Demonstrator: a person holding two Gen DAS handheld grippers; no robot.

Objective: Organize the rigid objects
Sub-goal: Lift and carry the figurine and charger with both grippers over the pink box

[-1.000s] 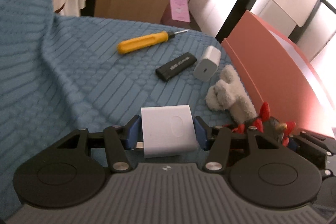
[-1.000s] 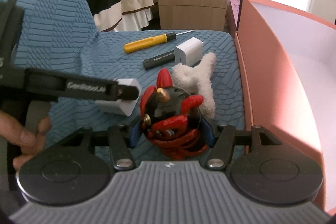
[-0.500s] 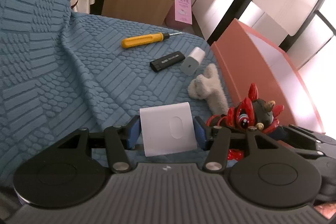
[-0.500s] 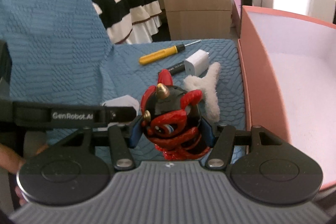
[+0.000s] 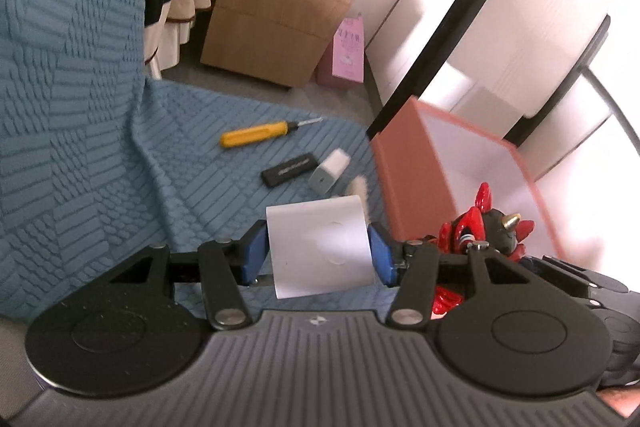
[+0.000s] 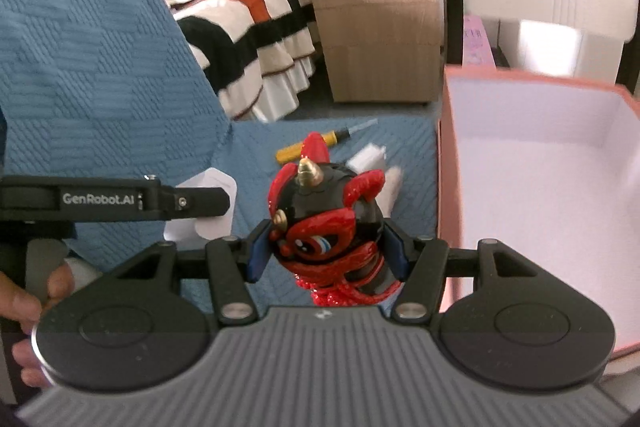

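Pink box was the goal: left gripper clamped a white charger, right gripper clamped a red figurine beside its wall. I judged the carrying step; next, moving over the rim and releasing.

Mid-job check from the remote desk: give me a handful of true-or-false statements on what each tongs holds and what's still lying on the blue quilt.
1. The left tongs grip a white rounded plastic block. True.
2. The right tongs are open with nothing between them. False: they are shut on a red and black horned figurine.
3. The yellow-handled screwdriver is inside the salmon-pink box. False: it lies on the blue quilt.
4. A flat black stick lies on the quilt beside a small white charger. True.
5. The box shows a white interior. True.
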